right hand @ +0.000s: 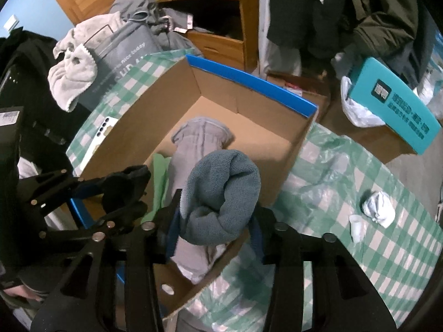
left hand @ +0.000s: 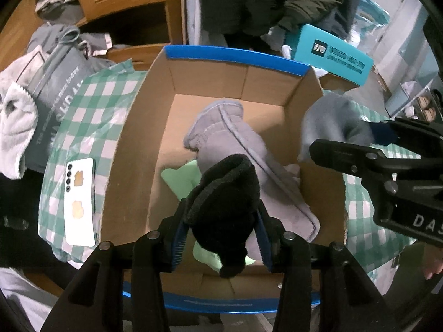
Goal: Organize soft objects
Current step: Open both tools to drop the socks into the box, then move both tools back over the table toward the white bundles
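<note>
Over the open cardboard box (left hand: 144, 144), both grippers carry rolled socks — the left gripper (left hand: 221, 238) grasps a black roll (left hand: 224, 202), the right gripper (right hand: 214, 229) a blue-grey roll (right hand: 221, 196). Dropping step, I'd say: next, release them beside the grey cloth (left hand: 221, 135).

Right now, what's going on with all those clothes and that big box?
A person is sorting soft things into a cardboard box on a green checked tablecloth. The left gripper carries a black knit piece over the box, and the right gripper carries a blue-grey cloth over the box's edge. A grey garment and a light green cloth already lie inside.
</note>
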Demonstrator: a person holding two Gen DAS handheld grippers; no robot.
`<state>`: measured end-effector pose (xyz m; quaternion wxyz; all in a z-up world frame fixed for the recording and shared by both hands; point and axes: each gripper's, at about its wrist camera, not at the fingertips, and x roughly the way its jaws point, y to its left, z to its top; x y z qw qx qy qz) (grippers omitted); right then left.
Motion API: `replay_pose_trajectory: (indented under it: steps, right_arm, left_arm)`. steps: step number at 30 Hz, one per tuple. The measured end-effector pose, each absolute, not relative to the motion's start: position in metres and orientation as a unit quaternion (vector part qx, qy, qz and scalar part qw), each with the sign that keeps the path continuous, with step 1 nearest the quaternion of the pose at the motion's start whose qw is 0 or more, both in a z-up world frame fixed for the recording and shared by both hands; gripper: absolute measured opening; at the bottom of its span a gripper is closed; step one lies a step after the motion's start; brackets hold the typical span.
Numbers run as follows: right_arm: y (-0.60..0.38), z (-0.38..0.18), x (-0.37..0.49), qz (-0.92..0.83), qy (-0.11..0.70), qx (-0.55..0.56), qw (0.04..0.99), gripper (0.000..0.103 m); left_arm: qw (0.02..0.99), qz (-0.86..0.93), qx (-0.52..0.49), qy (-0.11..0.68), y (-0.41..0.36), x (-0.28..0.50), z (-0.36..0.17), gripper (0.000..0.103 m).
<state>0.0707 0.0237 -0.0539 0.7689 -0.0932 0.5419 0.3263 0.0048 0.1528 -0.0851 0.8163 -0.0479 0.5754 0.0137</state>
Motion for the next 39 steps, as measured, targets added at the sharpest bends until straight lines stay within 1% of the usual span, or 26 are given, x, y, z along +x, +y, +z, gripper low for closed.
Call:
replay_pose_trajectory:
  steps: [1,3,4,6,10,39]
  right_arm:
    - [0.025,-0.053,0.071,0.324,0.539,-0.095,0.772,0.057]
    - [0.025,-0.052,0.072,0.320,0.533,-0.094,0.778,0.063]
    - [0.024,-0.051,0.072,0.319,0.531,-0.093,0.779,0.063]
    - [0.021,-0.050,0.075,0.316,0.531,-0.088,0.781,0.064]
    - [0.013,-0.048,0.076,0.308,0.528,-0.082,0.787,0.065]
    - [-0.063,-0.038,0.073,0.271,0.514,-0.064,0.811,0.065]
  left_arm:
    - [0.815,0.015,-0.054,0.577,0.155,0.005,-0.086,0.049]
    - [0.813,0.018,-0.064,0.578,0.159,0.005,-0.086,0.055]
    - [0.814,0.020,-0.068,0.577,0.160,0.004,-0.086,0.059]
    - [0.815,0.024,-0.071,0.574,0.161,0.005,-0.084,0.060]
    - [0.819,0.022,-0.074,0.569,0.159,0.005,-0.080,0.067]
    - [0.828,-0.020,-0.027,0.560,0.094,0.011,-0.060,0.069]
